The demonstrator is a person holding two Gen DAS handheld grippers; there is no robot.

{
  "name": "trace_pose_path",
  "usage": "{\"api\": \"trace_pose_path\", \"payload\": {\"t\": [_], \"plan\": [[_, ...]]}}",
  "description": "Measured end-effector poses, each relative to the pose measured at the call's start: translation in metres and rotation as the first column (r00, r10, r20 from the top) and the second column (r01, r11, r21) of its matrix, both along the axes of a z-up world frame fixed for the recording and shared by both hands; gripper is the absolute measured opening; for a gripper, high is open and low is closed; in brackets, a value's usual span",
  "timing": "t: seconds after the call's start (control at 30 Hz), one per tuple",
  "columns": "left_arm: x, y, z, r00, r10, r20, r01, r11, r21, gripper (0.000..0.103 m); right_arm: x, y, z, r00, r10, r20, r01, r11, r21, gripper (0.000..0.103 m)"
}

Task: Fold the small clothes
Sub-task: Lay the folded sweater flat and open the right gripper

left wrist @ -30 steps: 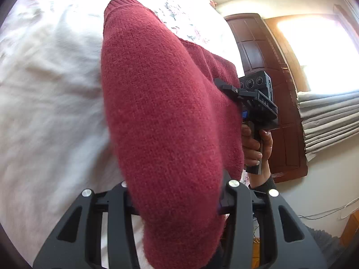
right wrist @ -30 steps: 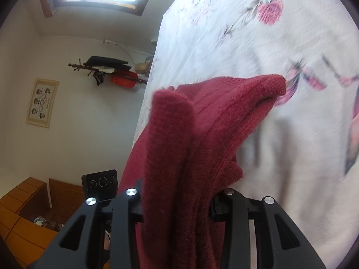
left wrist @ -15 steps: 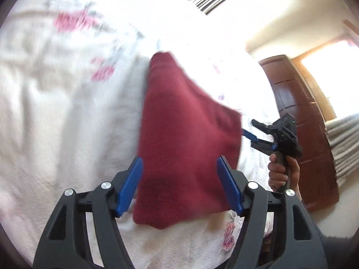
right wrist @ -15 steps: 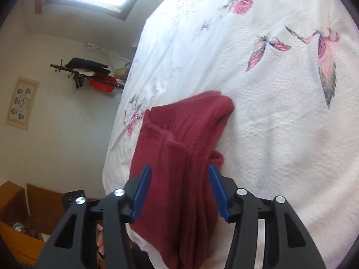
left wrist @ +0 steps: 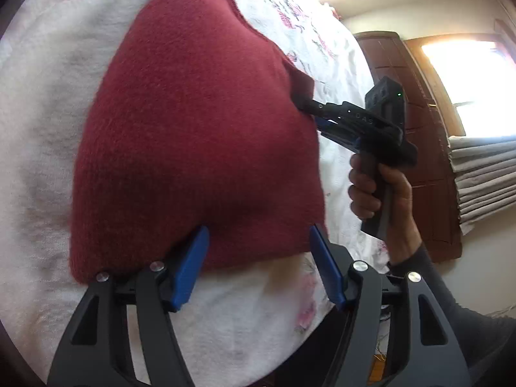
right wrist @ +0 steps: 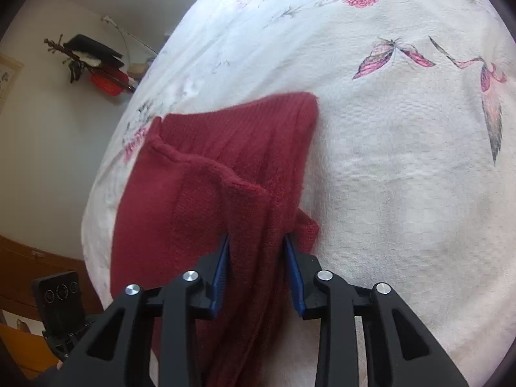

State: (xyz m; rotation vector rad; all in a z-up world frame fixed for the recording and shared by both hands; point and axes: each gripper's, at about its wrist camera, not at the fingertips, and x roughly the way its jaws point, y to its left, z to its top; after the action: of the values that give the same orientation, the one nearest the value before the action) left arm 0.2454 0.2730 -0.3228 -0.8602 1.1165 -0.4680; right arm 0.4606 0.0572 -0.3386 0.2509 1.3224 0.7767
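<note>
Only the left wrist view shows the person's hand (left wrist: 377, 190) holding the right hand-held gripper (right wrist: 256, 271), whose blue pads pinch a fold of the red knit sweater (left wrist: 193, 135) lying on the floral bed (right wrist: 403, 161). The left hand-held gripper (left wrist: 258, 264) is spread wide, holding nothing, its tips at the sweater's near edge.

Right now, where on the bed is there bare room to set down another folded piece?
Free: the white bedspread right of the red sweater, out to the printed flowers. Crowded: the sweater's near edge, where the right claw and left claw work.
</note>
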Motion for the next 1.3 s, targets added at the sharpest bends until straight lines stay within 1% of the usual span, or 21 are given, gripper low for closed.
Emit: {"api": "trace_pose_path", "payload": {"t": [0.03,0.13,0.2,0.27,0.37,0.4,0.43,0.5,0.6,0.63,0.73,0.8,0.83,0.9,0.97,1.0,1.07,1.13,1.2,1.23,1.3], "plan": [[0.004,0.006,0.015,0.999,0.008,0.043,-0.008,1.000,-0.011,0.065,0.003,-0.010,0.008,0.999,-0.033,0.008,0.033,0.999,0.036,0.042],[0.033,0.033,0.040,0.991,0.058,0.124,-0.054,0.998,-0.036,0.069,0.008,-0.030,0.030,0.993,-0.109,0.033,0.104,0.987,0.121,0.039],[0.057,0.050,0.041,0.985,0.085,0.148,-0.081,0.996,-0.030,0.072,0.006,-0.025,0.043,0.996,-0.073,0.047,0.065,0.984,0.167,0.037],[0.087,0.057,0.032,0.989,0.074,0.124,-0.071,0.997,-0.033,0.072,0.004,-0.006,0.044,0.999,-0.008,0.043,0.002,0.989,0.146,0.035],[0.133,0.059,-0.003,1.000,0.022,0.013,-0.022,0.999,0.033,0.070,0.011,0.018,0.019,0.999,0.049,0.020,-0.050,0.998,0.037,0.021],[0.142,0.058,-0.014,1.000,0.006,-0.016,-0.005,0.999,0.054,0.066,0.012,0.017,0.010,0.998,0.049,0.029,-0.049,0.998,-0.025,0.002],[0.150,0.057,-0.021,0.999,-0.003,-0.039,0.006,0.997,0.077,0.065,0.016,0.016,0.001,0.998,0.045,0.041,-0.042,0.997,-0.065,0.000],[0.162,0.057,-0.021,0.998,-0.002,-0.058,0.007,0.996,0.088,0.063,0.026,0.009,-0.012,1.000,0.017,-0.022,-0.018,0.999,-0.037,0.000],[0.147,0.067,-0.005,1.000,0.006,-0.023,-0.004,0.996,0.085,0.064,0.018,0.010,0.007,0.999,0.037,0.013,-0.036,0.998,-0.048,0.000],[0.135,0.072,0.002,1.000,0.006,0.002,-0.006,0.996,0.088,0.065,0.009,0.009,0.020,0.998,0.049,0.040,-0.048,0.998,-0.036,0.005],[0.091,0.071,0.025,0.996,-0.025,0.080,0.018,0.996,0.088,0.067,-0.034,0.015,0.051,0.985,0.145,0.093,-0.145,0.989,-0.002,0.005],[0.068,0.065,0.020,0.997,-0.046,0.062,0.038,0.991,0.131,0.067,-0.062,0.026,0.044,0.971,0.228,0.075,-0.224,0.973,-0.047,0.005],[0.061,0.064,0.011,0.998,-0.044,0.037,0.038,0.988,0.151,0.067,-0.073,0.030,0.035,0.963,0.257,0.075,-0.249,0.963,-0.107,0.003],[0.054,0.066,-0.007,0.999,-0.031,0.012,0.029,0.988,0.149,0.066,-0.078,0.031,0.016,0.960,0.262,0.102,-0.236,0.948,-0.216,0.000],[0.055,0.060,-0.015,1.000,-0.015,0.012,0.013,0.987,0.159,0.066,-0.069,0.023,0.007,0.975,0.213,0.061,-0.198,0.961,-0.195,0.000],[0.055,0.057,-0.014,1.000,-0.022,0.013,0.019,0.982,0.190,0.067,-0.069,0.022,0.008,0.979,0.198,0.049,-0.186,0.964,-0.192,0.000],[0.053,0.055,0.001,0.999,-0.029,0.015,0.025,0.972,0.232,0.068,-0.077,0.026,0.022,0.973,0.215,0.081,-0.191,0.953,-0.234,0.000],[0.040,0.062,0.022,0.998,-0.015,0.054,0.005,0.984,0.180,0.068,-0.089,0.024,0.043,0.968,0.221,0.117,-0.190,0.954,-0.230,0.004],[0.019,0.066,0.036,0.995,-0.017,0.096,0.001,0.986,0.164,0.069,-0.105,0.021,0.059,0.966,0.226,0.128,-0.201,0.962,-0.184,0.004],[0.011,0.065,0.033,0.996,-0.021,0.083,0.007,0.986,0.166,0.069,-0.111,0.022,0.058,0.966,0.233,0.115,-0.212,0.962,-0.171,0.004],[0.003,0.061,0.010,1.000,-0.026,0.009,0.024,0.983,0.183,0.067,-0.119,0.022,0.041,0.966,0.242,0.087,-0.218,0.951,-0.219,0.004]]}}
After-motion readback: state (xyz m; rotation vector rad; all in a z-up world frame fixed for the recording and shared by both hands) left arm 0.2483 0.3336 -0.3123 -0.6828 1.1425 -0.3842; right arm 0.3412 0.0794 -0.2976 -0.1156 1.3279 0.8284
